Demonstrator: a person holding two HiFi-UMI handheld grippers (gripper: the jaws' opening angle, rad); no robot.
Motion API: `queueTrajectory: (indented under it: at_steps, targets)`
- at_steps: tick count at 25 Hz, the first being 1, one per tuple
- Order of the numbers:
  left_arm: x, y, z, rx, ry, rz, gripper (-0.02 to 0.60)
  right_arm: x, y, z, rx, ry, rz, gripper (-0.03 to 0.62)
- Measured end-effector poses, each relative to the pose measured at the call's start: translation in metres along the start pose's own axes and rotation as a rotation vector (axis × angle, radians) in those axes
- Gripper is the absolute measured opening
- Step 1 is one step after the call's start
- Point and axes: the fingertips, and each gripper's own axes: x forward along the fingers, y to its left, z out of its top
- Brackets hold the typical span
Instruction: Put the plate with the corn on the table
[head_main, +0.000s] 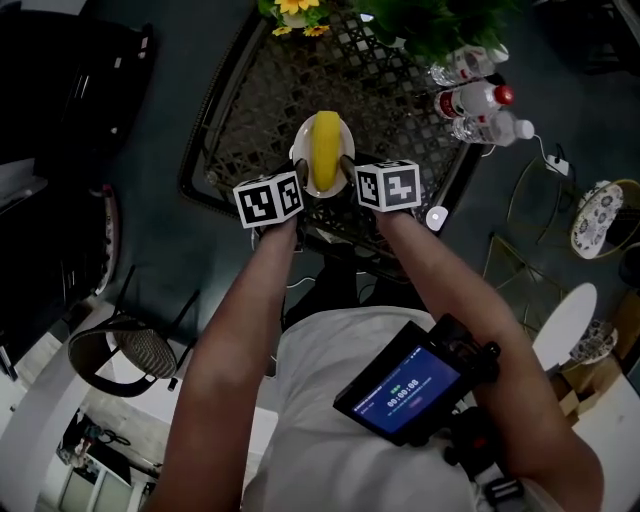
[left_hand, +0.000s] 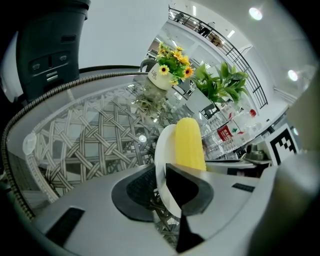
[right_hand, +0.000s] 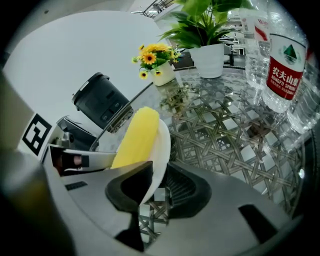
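Jaws of left gripper (left_hand: 162, 192) and right gripper (right_hand: 150, 192) tight on plate (head_main: 300, 150); phone (head_main: 405, 390) in head view alone

Yellow corn (head_main: 326, 148), white plate (head_main: 299, 152), dark lattice-patterned table (head_main: 265, 90).

The left forearm (head_main: 240, 310) and right forearm (head_main: 445, 285) reach forward side by side. The left gripper (head_main: 296, 172) is clamped on the left rim of the white plate (head_main: 302, 140), and the right gripper (head_main: 348, 168) on its right rim.
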Motion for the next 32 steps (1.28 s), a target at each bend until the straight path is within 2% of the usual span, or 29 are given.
queueTrajectory:
  at_steps: [3,8,12,20,21,22,23,24,26,29,32]
  targets:
    - [0.001,0.0,0.0,0.01,0.001,0.001,0.046,0.0,-0.002,0.002,-0.02,-0.007,-0.023,0.078]
    - [-0.002,-0.002,0.002,0.022,-0.017,-0.021,0.109,-0.004,-0.006,0.005,-0.008,-0.034,-0.028,0.08]
    - [-0.01,0.008,0.006,0.008,-0.044,0.005,0.109,-0.015,-0.016,0.01,0.028,-0.093,-0.043,0.08]
    - [-0.021,0.018,0.003,0.013,-0.078,-0.015,0.107,-0.033,-0.03,0.008,0.021,-0.12,-0.065,0.077]
    - [-0.022,0.019,0.001,0.022,-0.076,-0.016,0.107,-0.035,-0.031,0.006,0.025,-0.121,-0.068,0.072]
    - [-0.023,0.018,-0.002,0.034,-0.073,-0.015,0.106,-0.038,-0.032,0.004,0.029,-0.122,-0.072,0.03]
    - [-0.025,0.017,-0.005,0.048,-0.068,-0.013,0.106,-0.042,-0.033,0.001,0.036,-0.123,-0.076,0.021]
    - [-0.026,0.015,-0.008,0.063,-0.064,-0.01,0.103,-0.046,-0.034,-0.002,0.043,-0.124,-0.079,0.021]
    - [-0.029,0.011,-0.012,0.087,-0.06,-0.006,0.048,-0.056,-0.034,-0.007,0.054,-0.124,-0.08,0.02]
    - [-0.036,0.002,-0.016,0.107,-0.063,-0.014,0.01,-0.072,-0.028,-0.012,0.043,-0.121,-0.053,0.02]
    - [-0.044,-0.011,-0.016,0.119,-0.081,-0.036,0.008,-0.085,-0.02,-0.012,0.001,-0.117,-0.021,0.013]
